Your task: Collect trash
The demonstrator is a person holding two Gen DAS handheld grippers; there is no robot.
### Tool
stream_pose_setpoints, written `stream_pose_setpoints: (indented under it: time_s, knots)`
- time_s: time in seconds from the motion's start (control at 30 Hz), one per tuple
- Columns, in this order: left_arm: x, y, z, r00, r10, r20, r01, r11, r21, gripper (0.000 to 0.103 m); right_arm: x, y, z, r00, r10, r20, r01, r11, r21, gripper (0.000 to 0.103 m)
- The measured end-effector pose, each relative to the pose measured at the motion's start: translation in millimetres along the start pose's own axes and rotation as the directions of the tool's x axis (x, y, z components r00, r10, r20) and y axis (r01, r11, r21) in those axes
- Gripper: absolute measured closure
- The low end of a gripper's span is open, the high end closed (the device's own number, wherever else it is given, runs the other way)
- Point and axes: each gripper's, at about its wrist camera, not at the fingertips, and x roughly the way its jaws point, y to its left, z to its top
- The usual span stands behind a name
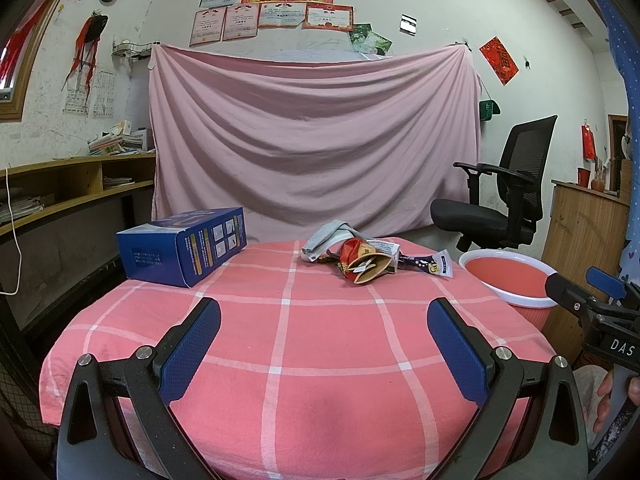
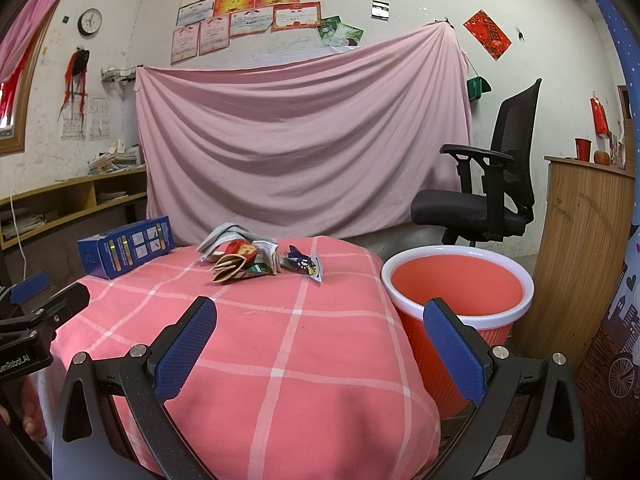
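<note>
On the far half of the table [image 1: 304, 360], under its pink checked cloth, we have the trash pile [image 1: 362, 258]: crumpled wrappers all touching one another, a grey one at the back, a red and tan one in the middle, a dark blue and white sachet [image 1: 434, 266] trailing off toward the right edge. From the right wrist view the same heap [image 2: 248, 262] sits well beyond our fingers, nothing near it.

Our left gripper [image 1: 324, 344] hangs over the near part of the cloth, its two blue-padded fingers spread wide, and between them we see only checked fabric. It has hold of nothing. Our right gripper [image 2: 320, 344] is the same story: fingers splayed far apart, empty, with the left pad over the cloth and the right pad [image 2: 456, 352] lined up in front of the bin's rim.

That bin [image 2: 460, 320], a red ribbed bucket with a white rim, stands just beside the table on the right, lower than the tabletop, and what we can see of its inside is bare. In the left wrist view the bin [image 1: 516, 300] peeks out past the table's right corner, with the right gripper's dark body just in front of it.

Over at the table's far left corner lies a blue carton [image 1: 184, 250] on its side, well apart from the wrappers. Behind it all, a pink sheet [image 1: 312, 140] hangs on the wall and a black office chair [image 1: 504, 196] stands beyond the bin.
</note>
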Motion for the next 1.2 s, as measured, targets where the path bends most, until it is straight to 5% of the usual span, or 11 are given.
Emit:
stream_pose_setpoints:
  time_s: [0.67, 1.2]
  knots:
    - [23.9, -3.8, 18.2, 0.997, 0.039, 0.064, -0.042, 0.998, 0.041, 0.002, 18.8, -2.5, 12.5, 0.999, 0.045, 0.03, -0.047, 0.997, 0.059, 0.0]
    - [91.5, 5.5, 82.7, 0.971, 0.036, 0.237, -0.03, 0.999, -0.026, 0.002, 91.3, -16.8, 97.3, 0.976, 0.062, 0.208, -0.056, 0.998, -0.037, 0.0]
